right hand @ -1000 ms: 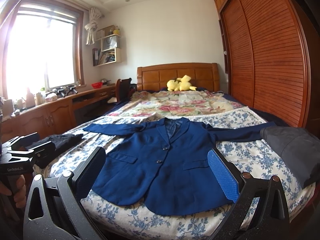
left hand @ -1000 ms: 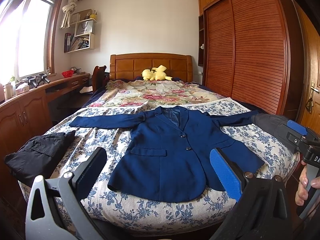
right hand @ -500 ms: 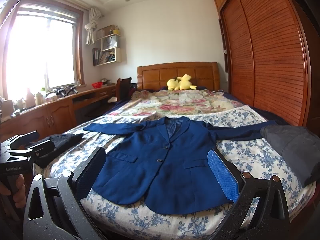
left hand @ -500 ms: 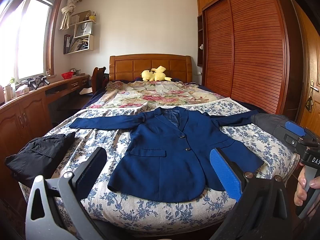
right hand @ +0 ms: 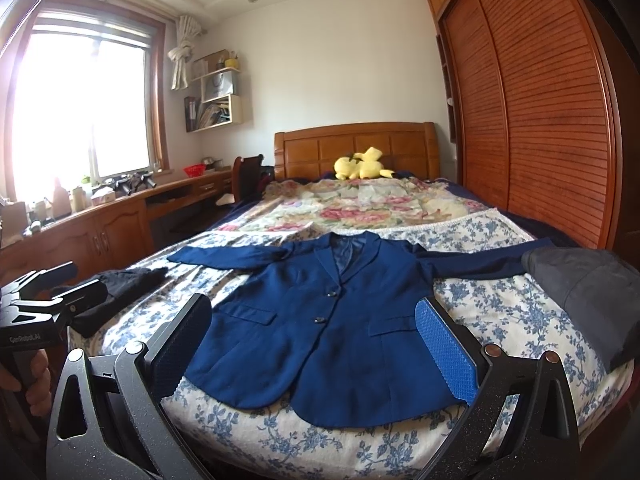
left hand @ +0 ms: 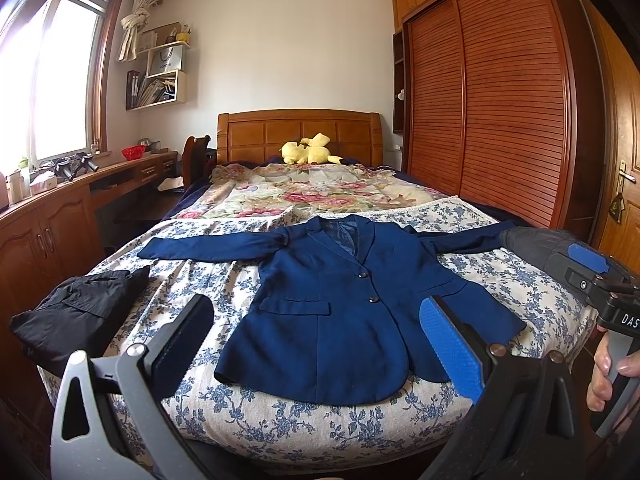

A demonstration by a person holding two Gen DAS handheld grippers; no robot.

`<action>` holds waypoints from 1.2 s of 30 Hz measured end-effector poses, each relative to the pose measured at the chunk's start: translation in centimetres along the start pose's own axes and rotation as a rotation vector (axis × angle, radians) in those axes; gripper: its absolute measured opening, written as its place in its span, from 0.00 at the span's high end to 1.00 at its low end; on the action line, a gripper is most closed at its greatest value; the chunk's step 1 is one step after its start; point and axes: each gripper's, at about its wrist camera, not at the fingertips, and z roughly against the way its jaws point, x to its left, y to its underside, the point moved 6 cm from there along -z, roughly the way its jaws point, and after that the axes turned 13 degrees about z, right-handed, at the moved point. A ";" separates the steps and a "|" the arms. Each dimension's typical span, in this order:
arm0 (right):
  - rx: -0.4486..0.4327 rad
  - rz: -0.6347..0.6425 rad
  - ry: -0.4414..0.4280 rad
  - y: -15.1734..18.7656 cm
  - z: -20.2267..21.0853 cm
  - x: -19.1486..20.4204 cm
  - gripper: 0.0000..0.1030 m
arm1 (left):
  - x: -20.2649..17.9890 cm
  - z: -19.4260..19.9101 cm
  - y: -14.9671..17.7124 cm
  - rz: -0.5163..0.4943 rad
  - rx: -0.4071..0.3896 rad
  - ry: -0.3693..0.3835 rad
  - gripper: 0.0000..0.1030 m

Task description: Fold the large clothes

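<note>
A navy blue blazer (left hand: 344,304) (right hand: 332,328) lies flat and face up on the bed, buttoned, with both sleeves spread out sideways and its hem toward me. My left gripper (left hand: 316,344) hangs open in front of the bed's foot, short of the hem, holding nothing. My right gripper (right hand: 314,344) is also open and empty, likewise short of the hem. Each gripper shows at the edge of the other's view, held by a hand: the right one (left hand: 600,280) and the left one (right hand: 36,308).
A folded black garment (left hand: 80,312) lies at the bed's left front corner, a dark grey one (right hand: 588,296) at the right edge over the sleeve end. The blue-flowered sheet (left hand: 280,420), a floral quilt and a yellow plush toy (left hand: 306,150) lie further back. Wooden cabinets stand left, wardrobe right.
Both views have shifted slightly, with the blazer a touch closer in the frames. Both grippers stay open and nothing has been touched.
</note>
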 end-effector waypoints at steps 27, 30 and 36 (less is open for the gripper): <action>-0.005 -0.006 -0.014 0.1 -0.2 0.2 0.00 | 0.3 -1.3 0.5 0.001 0.039 -0.006 0.00; 0.004 -0.008 -0.030 0.7 -1.2 0.1 0.00 | 1.1 -2.6 1.2 0.000 0.056 -0.021 0.00; 0.030 0.019 -0.069 1.9 -4.7 0.2 0.00 | 3.0 -5.7 2.6 0.023 0.105 -0.050 0.00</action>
